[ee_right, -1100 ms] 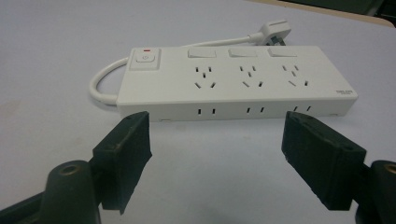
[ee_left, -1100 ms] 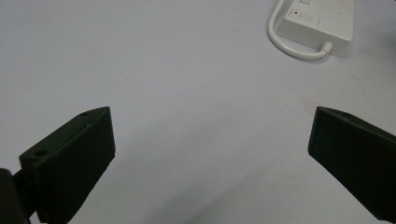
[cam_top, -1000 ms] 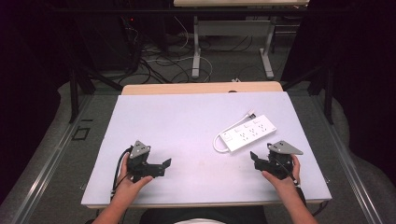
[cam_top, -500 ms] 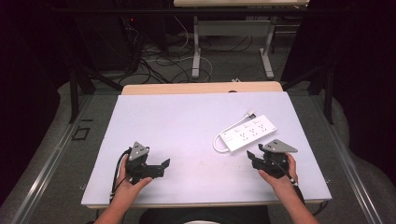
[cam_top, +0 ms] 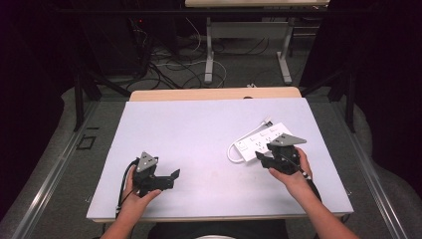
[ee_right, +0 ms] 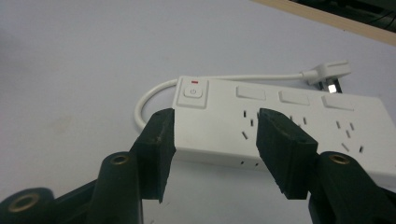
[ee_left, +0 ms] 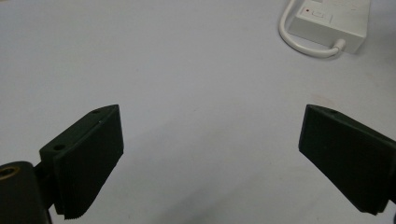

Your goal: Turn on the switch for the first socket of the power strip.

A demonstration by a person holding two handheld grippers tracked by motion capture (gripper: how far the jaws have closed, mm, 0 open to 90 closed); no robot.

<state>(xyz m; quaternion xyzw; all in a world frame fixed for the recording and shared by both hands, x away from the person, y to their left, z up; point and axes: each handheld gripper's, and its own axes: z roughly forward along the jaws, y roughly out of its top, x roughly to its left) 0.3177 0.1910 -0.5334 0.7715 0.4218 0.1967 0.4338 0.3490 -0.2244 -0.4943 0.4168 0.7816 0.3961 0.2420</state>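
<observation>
My right gripper (ee_right: 212, 140) hovers half-spread over the power strip (ee_right: 299, 128) on the table's (cam_top: 199, 129) right side, jaws just narrowed, pinching nothing. I should square up by the switch end (cord's close). Left gripper (ee_left: 210, 158) waits wide open.

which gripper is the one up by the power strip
The right gripper, its tips at the near edge of the white power strip. The left gripper sits over bare table, apart from the strip, jaws wide open.
</observation>
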